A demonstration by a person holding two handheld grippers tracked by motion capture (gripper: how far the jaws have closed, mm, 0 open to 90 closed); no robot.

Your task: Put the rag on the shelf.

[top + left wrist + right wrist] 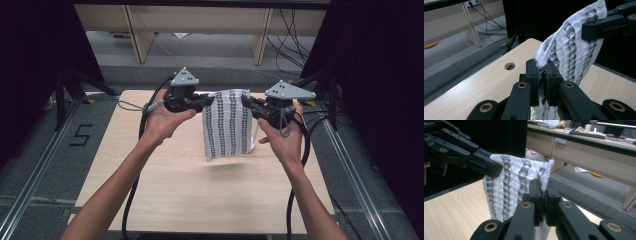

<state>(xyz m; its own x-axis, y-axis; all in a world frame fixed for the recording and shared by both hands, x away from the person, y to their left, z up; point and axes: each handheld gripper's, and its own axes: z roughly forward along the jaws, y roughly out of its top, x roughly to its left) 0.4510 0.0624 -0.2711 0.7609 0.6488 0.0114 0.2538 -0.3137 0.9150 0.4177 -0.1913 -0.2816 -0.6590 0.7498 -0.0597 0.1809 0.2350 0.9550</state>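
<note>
High view: wooden table (165, 195) mostly bare, near half and left side wide open, edges w/ dark floor all round. Small round hole (509, 66) near table's edge, seen in left gripper view. White cloth w/ dark patterned stripes (227, 125) held up over table's far middle, hanging flat, lower edge just clear of the top. Left gripper (207, 101) clamped on cloth's top left corner, jaws narrow, fabric pinched between. Right gripper (247, 101) same on top right corner, jaws narrow, pinching fabric. Top edge stretched between both. Left hand (162, 120), right hand (282, 140) apart, either side of cloth.
</note>
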